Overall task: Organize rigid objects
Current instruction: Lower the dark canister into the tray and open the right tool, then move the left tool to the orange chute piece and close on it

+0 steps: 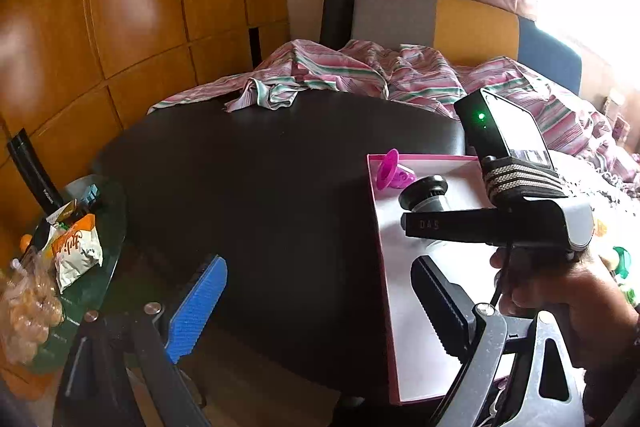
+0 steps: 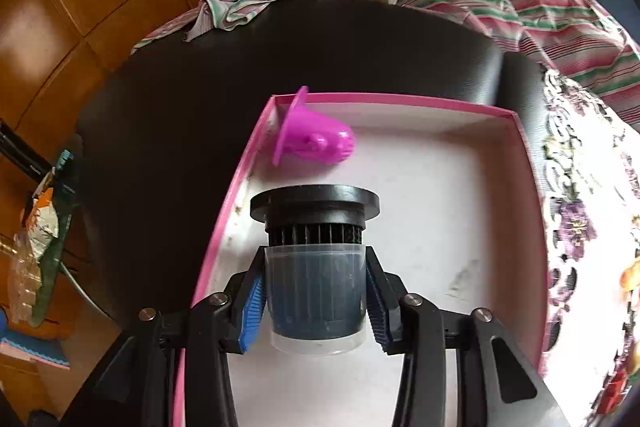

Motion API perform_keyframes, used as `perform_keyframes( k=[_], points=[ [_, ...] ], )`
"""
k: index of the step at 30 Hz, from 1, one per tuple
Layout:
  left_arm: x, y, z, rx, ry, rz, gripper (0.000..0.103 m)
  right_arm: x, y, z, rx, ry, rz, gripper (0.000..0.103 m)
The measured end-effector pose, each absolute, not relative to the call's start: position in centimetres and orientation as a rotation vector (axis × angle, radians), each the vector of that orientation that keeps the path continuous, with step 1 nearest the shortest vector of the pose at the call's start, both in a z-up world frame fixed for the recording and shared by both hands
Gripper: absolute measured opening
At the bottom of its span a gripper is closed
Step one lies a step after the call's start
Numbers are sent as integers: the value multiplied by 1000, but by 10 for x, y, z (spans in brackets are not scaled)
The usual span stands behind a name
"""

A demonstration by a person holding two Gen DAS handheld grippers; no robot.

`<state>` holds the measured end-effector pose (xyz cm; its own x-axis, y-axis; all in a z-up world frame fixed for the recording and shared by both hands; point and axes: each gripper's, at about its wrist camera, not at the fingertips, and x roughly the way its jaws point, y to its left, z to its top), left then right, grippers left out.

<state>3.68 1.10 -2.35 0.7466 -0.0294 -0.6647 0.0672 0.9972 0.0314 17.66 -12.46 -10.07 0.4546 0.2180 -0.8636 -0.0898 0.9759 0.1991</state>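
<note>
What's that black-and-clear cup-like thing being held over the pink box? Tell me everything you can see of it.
The black-and-clear cup-like part looks like plastic. It has a wide, flat black disc at the far end, then a ribbed black collar, then a translucent cup with a dark inside and a clear closed base nearest the camera. It lies tipped on its side, disc pointing away. The right tool is closed on it, blue ridged pads pressing both sides of the cup. It sits over the white floor of the pink-rimmed box, near the magenta piece but apart from it.
</note>
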Motion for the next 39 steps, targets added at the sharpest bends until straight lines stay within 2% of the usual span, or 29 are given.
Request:
perform_keyframes(
  k=[7, 17, 26, 39],
  points=[
    [35, 14, -27, 42, 736, -44, 95, 163, -129, -85, 144, 1039, 220, 45],
    [32, 1, -22, 54, 727, -83, 95, 119, -183, -52, 129, 925, 126, 45],
    [33, -45, -18, 104, 721, -232, 95, 72, -286, -36, 216, 880, -67, 46],
    [39, -153, -11, 219, 741, -486, 95, 0, -462, -28, 406, 796, -428, 48]
  ],
)
